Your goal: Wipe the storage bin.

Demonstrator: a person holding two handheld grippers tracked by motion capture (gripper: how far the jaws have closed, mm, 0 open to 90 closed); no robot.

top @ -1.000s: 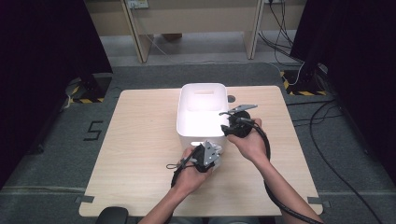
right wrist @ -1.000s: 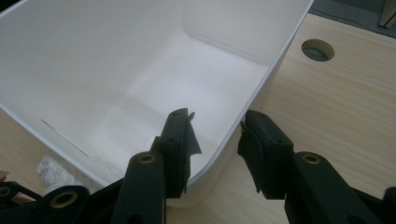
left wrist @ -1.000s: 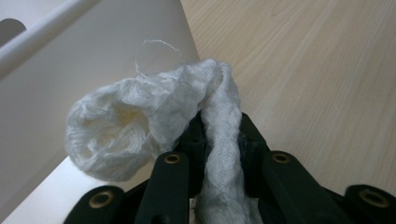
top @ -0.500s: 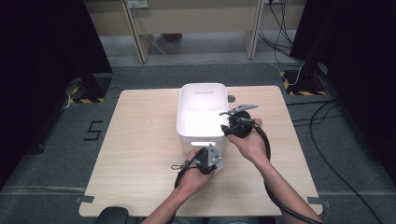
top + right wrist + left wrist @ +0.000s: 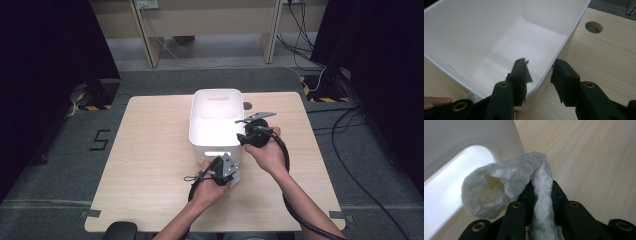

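Cloth (image 5: 524, 182) clamped in left tool (image 5: 541, 195), beside bin (image 5: 461, 140).

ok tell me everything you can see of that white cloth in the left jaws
The white cloth looks like thin, gauzy woven fabric, crumpled and twisted into a rope-like strand. The left gripper is shut on that strand, and a loose, puffed fold bulges out beyond the jaws. It sits by the handle cut-out of the white bin.
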